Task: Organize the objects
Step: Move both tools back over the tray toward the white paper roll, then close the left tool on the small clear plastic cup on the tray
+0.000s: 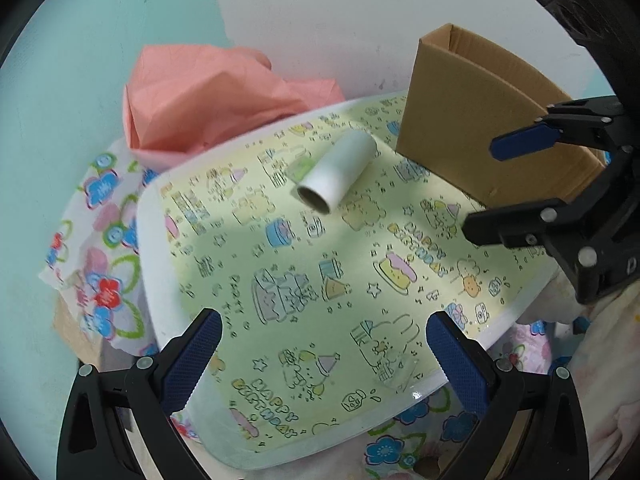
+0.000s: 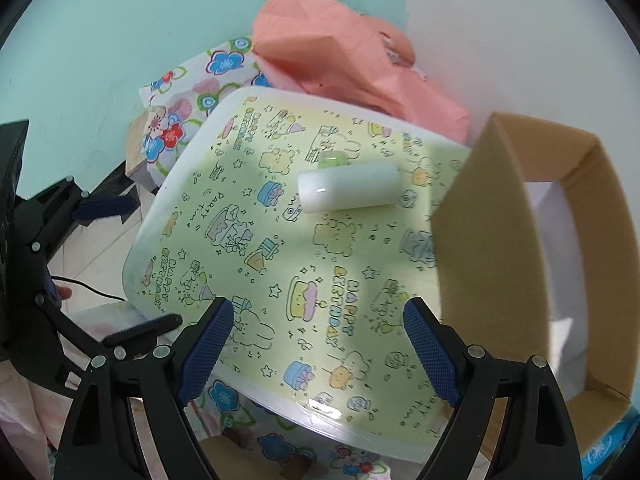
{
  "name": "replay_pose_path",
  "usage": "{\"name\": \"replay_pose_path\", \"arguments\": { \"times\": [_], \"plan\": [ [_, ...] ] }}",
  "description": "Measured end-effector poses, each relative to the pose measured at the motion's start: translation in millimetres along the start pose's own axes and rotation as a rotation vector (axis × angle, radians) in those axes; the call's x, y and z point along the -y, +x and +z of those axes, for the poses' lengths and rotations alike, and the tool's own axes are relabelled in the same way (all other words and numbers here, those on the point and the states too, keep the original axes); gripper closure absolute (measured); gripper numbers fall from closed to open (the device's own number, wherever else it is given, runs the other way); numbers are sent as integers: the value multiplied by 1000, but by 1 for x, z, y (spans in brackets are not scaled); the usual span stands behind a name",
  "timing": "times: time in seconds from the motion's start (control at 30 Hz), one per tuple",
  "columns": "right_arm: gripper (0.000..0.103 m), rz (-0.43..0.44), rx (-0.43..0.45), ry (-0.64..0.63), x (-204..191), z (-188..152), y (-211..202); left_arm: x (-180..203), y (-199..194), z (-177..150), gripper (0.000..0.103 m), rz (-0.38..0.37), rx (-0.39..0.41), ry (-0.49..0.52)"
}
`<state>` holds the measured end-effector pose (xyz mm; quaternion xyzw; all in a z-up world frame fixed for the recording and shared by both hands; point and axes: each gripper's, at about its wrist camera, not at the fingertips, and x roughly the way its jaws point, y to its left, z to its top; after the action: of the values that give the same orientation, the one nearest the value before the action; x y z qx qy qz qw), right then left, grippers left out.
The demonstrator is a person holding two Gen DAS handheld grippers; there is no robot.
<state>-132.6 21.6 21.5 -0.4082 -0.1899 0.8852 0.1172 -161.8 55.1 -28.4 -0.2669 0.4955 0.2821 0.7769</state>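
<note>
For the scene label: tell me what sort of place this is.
Probably a room in a home, at a small table used for gift wrapping or crafts. It has a birthday-print cover, with a white roll and an open cardboard box on it, and crumpled pink paper against the painted wall.

One white roll (image 1: 336, 172) lies on the one yellow birthday-print board (image 1: 320, 280), the only item resting loose on it. One open cardboard box (image 1: 472, 120) stands at the board's far right corner. One crumpled pink sheet (image 1: 208, 96) sits behind the board's far edge. Flower-print paper (image 1: 100, 248) shows beside and below the board; how many sheets cannot be told. Two grippers hover over the board: the left gripper (image 1: 324, 356) and the right gripper (image 2: 320, 344).
</note>
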Motion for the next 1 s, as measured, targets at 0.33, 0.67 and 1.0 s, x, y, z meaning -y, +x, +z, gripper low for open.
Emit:
{"name": "replay_pose_path", "arguments": {
  "times": [0.33, 0.67, 1.0],
  "plan": [
    [14, -7, -69, 16, -2, -1, 45, 7, 38, -23, 0, -93, -62, 29],
    [14, -22, -134, 68, 9, -10, 79, 24, 69, -43, 5, -192, -91, 47],
    [14, -19, -181, 121, 21, -18, 96, 35, 90, -46, 32, -122, -139, 117]
  ]
}}
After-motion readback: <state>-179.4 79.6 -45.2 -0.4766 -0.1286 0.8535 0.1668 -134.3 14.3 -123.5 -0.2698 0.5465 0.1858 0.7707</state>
